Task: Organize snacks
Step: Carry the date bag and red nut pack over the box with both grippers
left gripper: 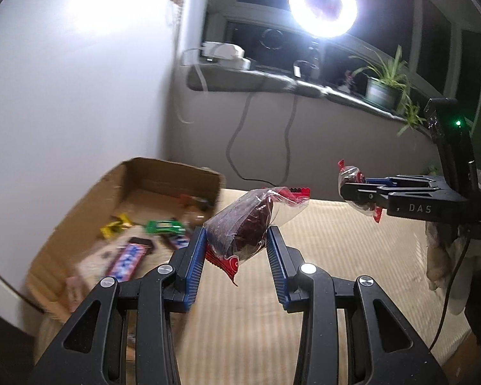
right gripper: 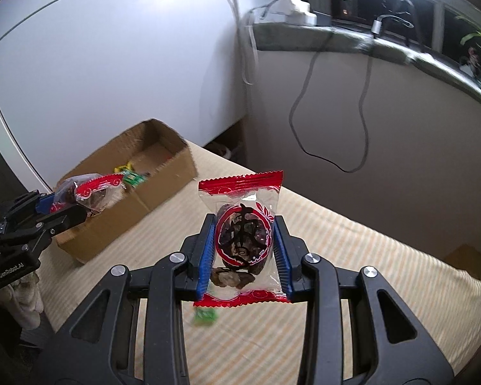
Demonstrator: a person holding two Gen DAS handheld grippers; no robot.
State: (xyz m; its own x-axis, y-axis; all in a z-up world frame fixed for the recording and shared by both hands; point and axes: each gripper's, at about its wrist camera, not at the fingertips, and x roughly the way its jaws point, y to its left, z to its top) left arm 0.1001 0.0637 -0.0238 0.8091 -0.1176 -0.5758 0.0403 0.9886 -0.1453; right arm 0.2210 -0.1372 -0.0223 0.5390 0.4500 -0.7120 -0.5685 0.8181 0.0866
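Observation:
My left gripper point(left gripper: 237, 240) is shut on a clear red-edged packet of dark dried fruit point(left gripper: 240, 227), held in the air right of the cardboard box point(left gripper: 64, 231). In the right wrist view this gripper point(right gripper: 70, 205) and its packet point(right gripper: 89, 192) hang over the box's near end. My right gripper point(right gripper: 243, 247) is shut on a similar date packet point(right gripper: 242, 237), upright above the striped table. In the left wrist view it point(left gripper: 352, 192) holds its packet point(left gripper: 352, 176) at the right. The box point(right gripper: 138, 199) holds several snack bars point(left gripper: 128, 256).
The table has a beige striped cloth point(left gripper: 336, 272). A small green wrapper point(right gripper: 203, 316) lies on it under my right gripper. A white wall panel point(left gripper: 80, 96) stands behind the box. A window ledge point(left gripper: 272, 80) carries a ring light point(left gripper: 322, 3), cables and a potted plant point(left gripper: 384, 86).

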